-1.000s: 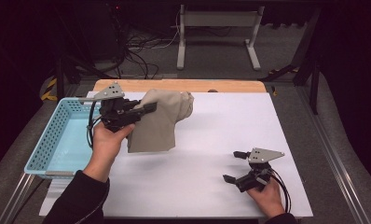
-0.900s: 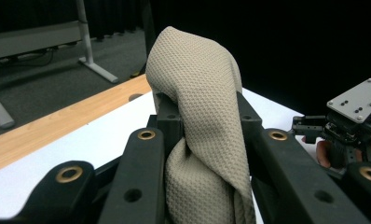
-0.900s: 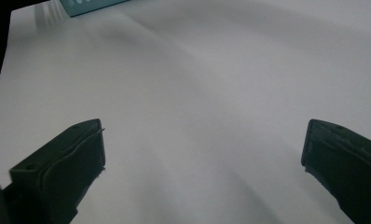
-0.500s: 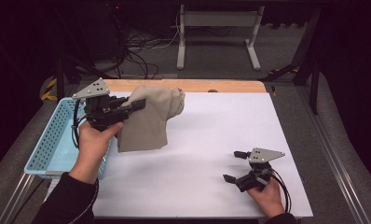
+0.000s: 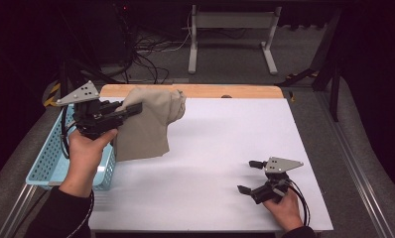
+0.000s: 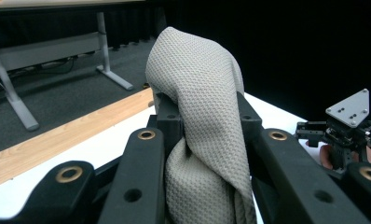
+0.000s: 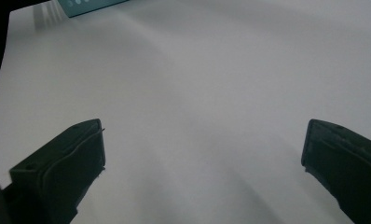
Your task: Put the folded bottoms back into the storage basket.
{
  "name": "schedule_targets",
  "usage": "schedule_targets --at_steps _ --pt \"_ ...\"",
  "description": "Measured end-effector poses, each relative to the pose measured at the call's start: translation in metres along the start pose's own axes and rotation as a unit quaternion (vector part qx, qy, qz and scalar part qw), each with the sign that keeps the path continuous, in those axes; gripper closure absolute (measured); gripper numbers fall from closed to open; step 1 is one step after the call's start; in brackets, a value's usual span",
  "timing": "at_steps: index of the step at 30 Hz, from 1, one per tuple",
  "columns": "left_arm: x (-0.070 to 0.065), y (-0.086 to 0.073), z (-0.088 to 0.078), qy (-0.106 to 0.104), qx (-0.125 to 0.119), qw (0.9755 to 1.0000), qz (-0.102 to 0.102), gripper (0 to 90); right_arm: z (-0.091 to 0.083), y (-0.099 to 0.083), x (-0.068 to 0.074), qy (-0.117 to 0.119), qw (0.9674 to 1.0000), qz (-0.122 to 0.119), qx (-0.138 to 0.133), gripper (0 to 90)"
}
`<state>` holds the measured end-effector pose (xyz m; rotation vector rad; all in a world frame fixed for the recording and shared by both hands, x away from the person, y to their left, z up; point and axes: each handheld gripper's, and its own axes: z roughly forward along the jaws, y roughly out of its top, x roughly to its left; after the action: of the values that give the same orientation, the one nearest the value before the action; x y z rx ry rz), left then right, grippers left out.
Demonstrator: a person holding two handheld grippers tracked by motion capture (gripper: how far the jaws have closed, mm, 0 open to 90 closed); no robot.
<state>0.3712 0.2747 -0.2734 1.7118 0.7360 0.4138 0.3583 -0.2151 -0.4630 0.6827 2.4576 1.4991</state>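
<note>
The left gripper (image 5: 131, 110) was clamped on a beige waffle-weave cloth (image 5: 146, 129), holding it lifted above the left edge of the white table (image 5: 225, 144), beside the light-blue basket (image 5: 46, 158). The cloth hung down from the jaws, its top folded over them (image 6: 197, 93). The right gripper (image 5: 251, 176) rested near the right front of the table, its jaws spread wide with nothing between them (image 7: 202, 154).

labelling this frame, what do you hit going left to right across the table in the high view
blue basket → left gripper → beige cloth it holds → bare white tabletop → right gripper
</note>
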Motion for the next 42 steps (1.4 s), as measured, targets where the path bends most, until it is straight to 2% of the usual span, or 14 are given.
schedule_targets --at_steps 19,34,42 --pt "0.006 0.001 -0.03 0.022 -0.01 0.9997 0.004 71.9 0.0 0.0 0.0 0.0 1.0 0.0 0.001 0.2" --pt "0.014 -0.002 -0.069 0.047 -0.017 0.9988 0.005 71.9 0.0 0.0 0.001 0.0 1.0 0.0 0.002 0.1" --pt "0.018 -0.005 -0.083 0.06 -0.015 0.9981 0.005 71.9 0.0 0.0 0.001 -0.001 1.0 0.0 0.004 0.2"
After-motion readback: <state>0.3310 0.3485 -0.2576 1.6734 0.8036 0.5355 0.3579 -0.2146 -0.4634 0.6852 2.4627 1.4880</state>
